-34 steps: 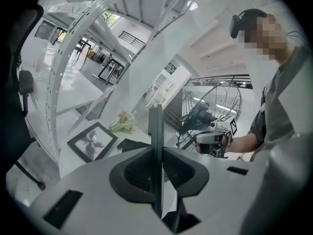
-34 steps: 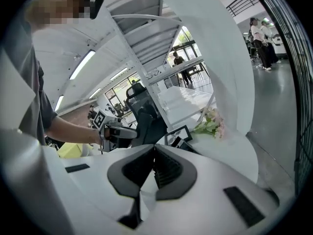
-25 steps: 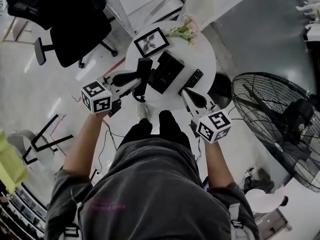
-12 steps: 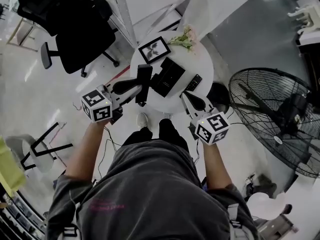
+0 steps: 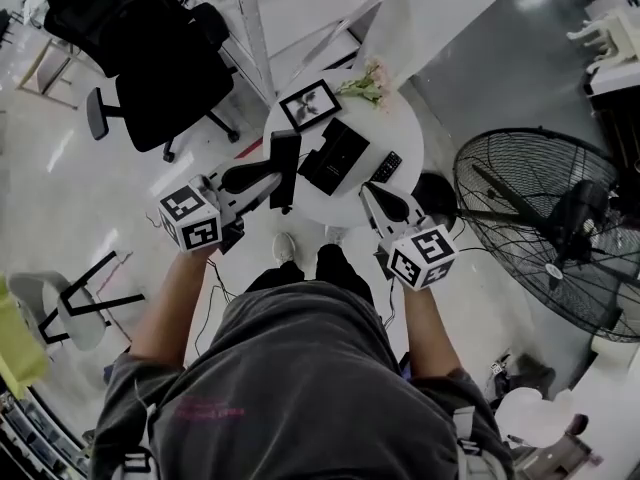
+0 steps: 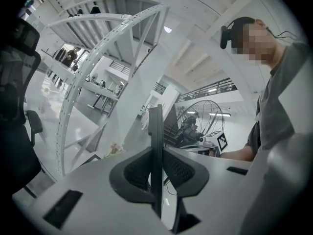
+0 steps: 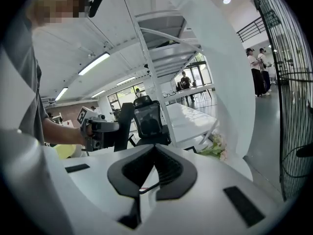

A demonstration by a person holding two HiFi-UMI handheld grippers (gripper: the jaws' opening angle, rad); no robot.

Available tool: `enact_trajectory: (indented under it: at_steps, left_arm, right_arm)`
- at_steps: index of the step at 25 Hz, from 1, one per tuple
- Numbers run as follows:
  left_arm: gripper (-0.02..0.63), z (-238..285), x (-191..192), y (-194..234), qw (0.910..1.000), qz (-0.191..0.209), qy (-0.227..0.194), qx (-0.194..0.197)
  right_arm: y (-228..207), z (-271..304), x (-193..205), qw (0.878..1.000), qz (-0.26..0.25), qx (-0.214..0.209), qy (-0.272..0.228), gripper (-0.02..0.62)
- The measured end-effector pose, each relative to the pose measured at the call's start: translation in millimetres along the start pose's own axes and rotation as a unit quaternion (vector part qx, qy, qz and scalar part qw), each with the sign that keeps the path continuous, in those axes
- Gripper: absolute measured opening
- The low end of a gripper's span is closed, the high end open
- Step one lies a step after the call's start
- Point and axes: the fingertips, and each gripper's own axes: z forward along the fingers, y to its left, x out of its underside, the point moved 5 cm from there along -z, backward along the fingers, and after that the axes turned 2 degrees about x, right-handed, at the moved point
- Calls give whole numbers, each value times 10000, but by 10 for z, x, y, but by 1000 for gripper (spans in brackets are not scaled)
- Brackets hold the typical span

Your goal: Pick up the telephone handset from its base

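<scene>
While the left claw clamps the slim black plastic handset apart from its flat black base on the round white bench, the right claw is clenched empty, so pick-up looks complete.

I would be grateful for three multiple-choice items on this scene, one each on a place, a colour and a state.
1. Where is the handset?
A lying on the chair
B in the left gripper
C on the floor

2. What colour is the round table?
A white
B red
C black

3. How do the jaws of the right gripper stand?
A clamped on the handset
B together, with nothing held
C wide apart

Answers:
1 B: the left gripper view shows its pads pressing on the dark handset, which is off the telephone base.
2 A: the tabletop shows white in the head view.
3 B: the right gripper view shows its pads meeting with nothing between them.
</scene>
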Motion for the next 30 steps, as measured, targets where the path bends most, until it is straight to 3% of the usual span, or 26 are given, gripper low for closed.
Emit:
enact_trajectory:
  at_steps: [14, 30]
  left_arm:
    - [78, -159, -146, -203, 9996, 234, -149, 72]
    - [78, -127, -122, -224, 9997, 156, -156, 123]
  right_arm:
    - [196, -79, -112, 9996, -208, 27, -191, 20]
    - [223, -64, -109, 9995, -282, -2, -163, 20]
